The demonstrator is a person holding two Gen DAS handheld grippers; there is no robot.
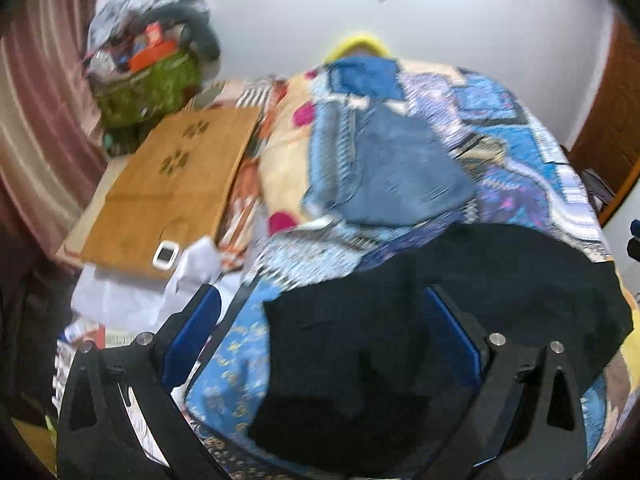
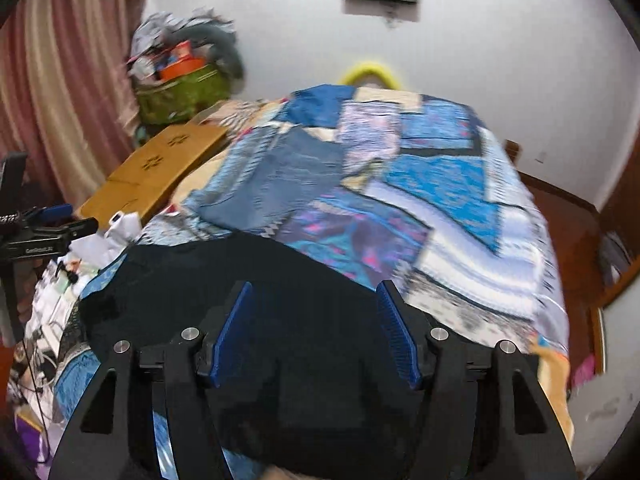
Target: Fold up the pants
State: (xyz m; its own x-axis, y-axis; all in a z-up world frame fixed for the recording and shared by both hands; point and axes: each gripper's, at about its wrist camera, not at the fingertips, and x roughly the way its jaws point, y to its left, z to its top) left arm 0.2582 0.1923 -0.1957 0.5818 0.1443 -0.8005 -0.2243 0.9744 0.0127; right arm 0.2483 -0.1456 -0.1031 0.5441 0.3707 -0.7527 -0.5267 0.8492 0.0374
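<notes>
Jaws of left gripper (image 1: 320,332) and right gripper (image 2: 316,320) spread above black pants (image 2: 280,280); no legible writing.

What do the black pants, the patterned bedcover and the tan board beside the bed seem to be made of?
Black pants: soft matte fabric, probably cotton or knit, lying limp with no shine. Patterned bedcover: printed woven cloth, draping over the bed edge. Tan board: looks like bamboo or light wood with cut-out paw shapes, though blur leaves this uncertain.

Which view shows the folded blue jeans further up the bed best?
The left wrist view: the blue jeans lie near its middle, with most of their outline visible despite blur. The right wrist view shows them smaller, off to the left, more smeared.
</notes>
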